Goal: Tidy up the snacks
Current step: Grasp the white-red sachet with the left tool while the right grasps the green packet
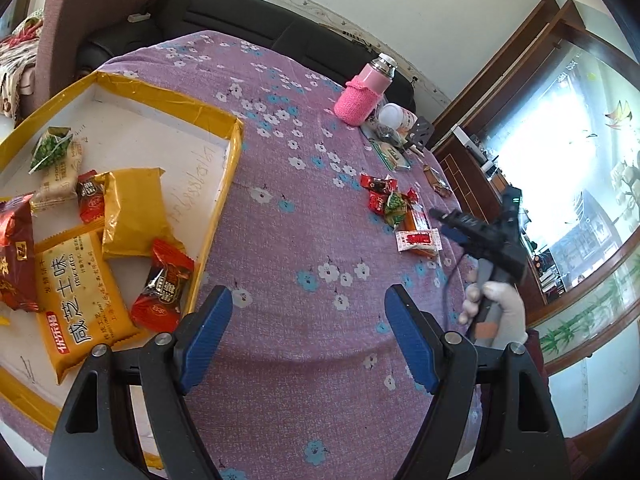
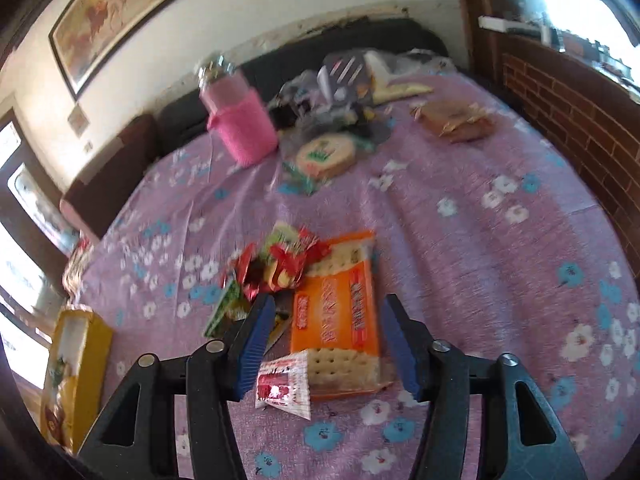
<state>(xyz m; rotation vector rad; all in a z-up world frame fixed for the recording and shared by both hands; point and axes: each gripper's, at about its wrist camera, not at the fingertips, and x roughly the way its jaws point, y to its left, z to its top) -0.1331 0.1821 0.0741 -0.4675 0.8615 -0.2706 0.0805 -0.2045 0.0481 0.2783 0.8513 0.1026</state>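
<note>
Right gripper (image 2: pixel 322 344) poised over the orange cracker pack (image 2: pixel 340 316), jaws released and holding nothing.

In the right wrist view the small white-and-red sachet (image 2: pixel 285 386) lies nearest, overlapping the pack's clear near end, just inside the left finger; the orange pack runs forward between the two blue fingers, apart from both as far as the blur lets one tell. Beyond it sits a heap of red and green candies (image 2: pixel 280 264), then the pink flask (image 2: pixel 240 124) at the far side of the counter (image 2: pixel 480 248). The left gripper (image 1: pixel 310 332) hangs with jaws spread wide over bare floral cloth, grasping nothing; the yellow-rimmed box (image 1: pixel 216 216) with sorted snacks lies to its left.
</note>
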